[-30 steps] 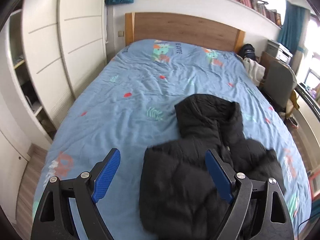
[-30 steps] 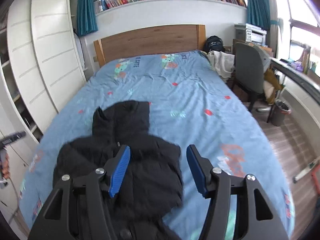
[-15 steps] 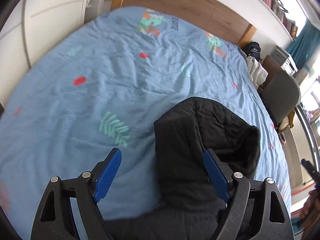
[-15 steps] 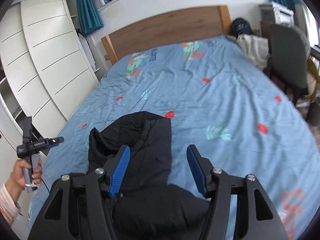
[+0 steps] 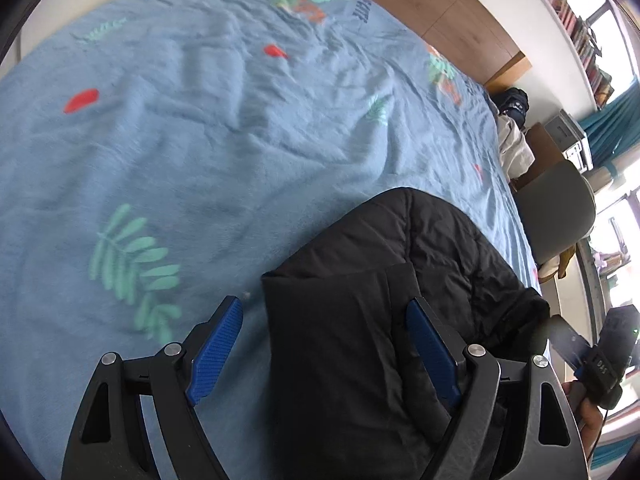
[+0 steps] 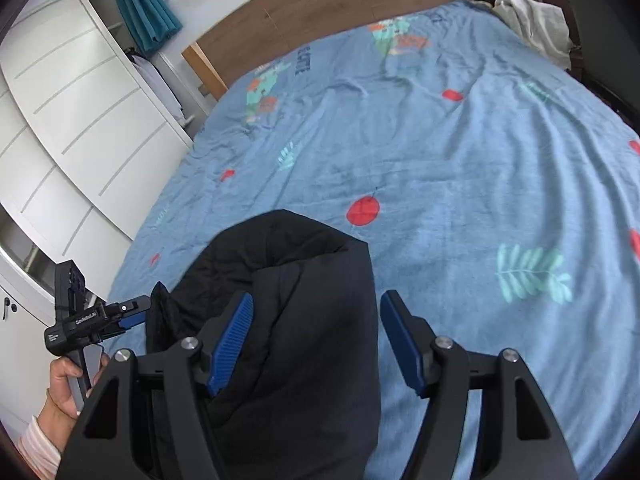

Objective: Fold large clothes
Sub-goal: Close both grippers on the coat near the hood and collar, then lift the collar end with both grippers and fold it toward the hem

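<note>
Showing partial letters "EATTE", blue bedsheet (image 6: 440, 152) lies under black jacket (image 6: 304, 300).

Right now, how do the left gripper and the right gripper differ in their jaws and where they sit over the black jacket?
The left gripper stands wider; the right gripper is narrower, its jaws opening. The left straddles the black jacket at its left edge, one pad over the blue bedsheet; the right straddles its right edge. Neither pad pair presses the fabric.
</note>
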Demonstrator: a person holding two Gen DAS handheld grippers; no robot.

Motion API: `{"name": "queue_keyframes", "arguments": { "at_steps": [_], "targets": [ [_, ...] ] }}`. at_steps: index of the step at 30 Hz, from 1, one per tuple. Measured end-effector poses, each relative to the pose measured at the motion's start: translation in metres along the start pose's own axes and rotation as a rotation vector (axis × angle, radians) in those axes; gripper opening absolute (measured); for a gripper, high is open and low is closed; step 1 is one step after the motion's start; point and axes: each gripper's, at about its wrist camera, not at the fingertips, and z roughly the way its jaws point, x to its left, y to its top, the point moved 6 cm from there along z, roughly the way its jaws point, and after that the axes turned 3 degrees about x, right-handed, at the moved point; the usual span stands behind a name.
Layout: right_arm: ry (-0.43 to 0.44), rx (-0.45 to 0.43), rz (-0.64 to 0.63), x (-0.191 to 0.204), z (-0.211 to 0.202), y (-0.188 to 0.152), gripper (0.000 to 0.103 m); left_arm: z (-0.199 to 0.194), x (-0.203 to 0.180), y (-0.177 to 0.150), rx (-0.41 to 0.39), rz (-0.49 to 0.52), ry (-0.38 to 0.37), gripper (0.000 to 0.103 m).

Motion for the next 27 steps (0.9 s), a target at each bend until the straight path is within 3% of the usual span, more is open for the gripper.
{"name": "queue_keyframes", "arguments": {
  "at_steps": [4, 8, 10, 12, 13, 14, 17, 21, 27],
  "targets": [
    [-0.001, 0.026, 0.008, -0.007, 0.025, 0.002, 0.065, 0.019, 0.002, 0.003, 0.016, -0.025, -0.017, 0.081],
    [0.003, 0.040, 0.034, -0.014, 0.044, 0.007, 0.065, 0.033, 0.002, 0.004, 0.032, -0.041, -0.033, 0.073],
    [0.009, 0.048, 0.050, -0.018, 0.050, 0.009, 0.065, 0.038, 0.002, 0.004, 0.035, -0.044, -0.030, 0.068],
    [-0.005, 0.063, 0.054, -0.020, 0.056, 0.009, 0.065, 0.042, 0.003, 0.003, 0.043, -0.053, -0.032, 0.058],
    [-0.015, 0.066, 0.044, -0.020, 0.059, 0.010, 0.061, 0.043, 0.003, 0.003, 0.047, -0.055, -0.034, 0.054],
    [-0.019, 0.077, 0.036, -0.019, 0.061, 0.010, 0.044, 0.043, 0.003, 0.002, 0.052, -0.050, -0.033, 0.046],
    [-0.032, 0.110, 0.008, -0.013, 0.063, 0.007, 0.021, 0.043, 0.001, 0.000, 0.060, -0.031, -0.017, 0.030],
    [-0.047, 0.121, -0.028, 0.001, 0.050, 0.008, 0.015, 0.033, -0.007, -0.004, 0.053, -0.008, 0.021, 0.021],
    [-0.060, 0.117, -0.117, 0.034, 0.003, 0.008, 0.014, -0.005, -0.030, -0.013, 0.006, 0.031, 0.022, 0.018]
  ]
}}
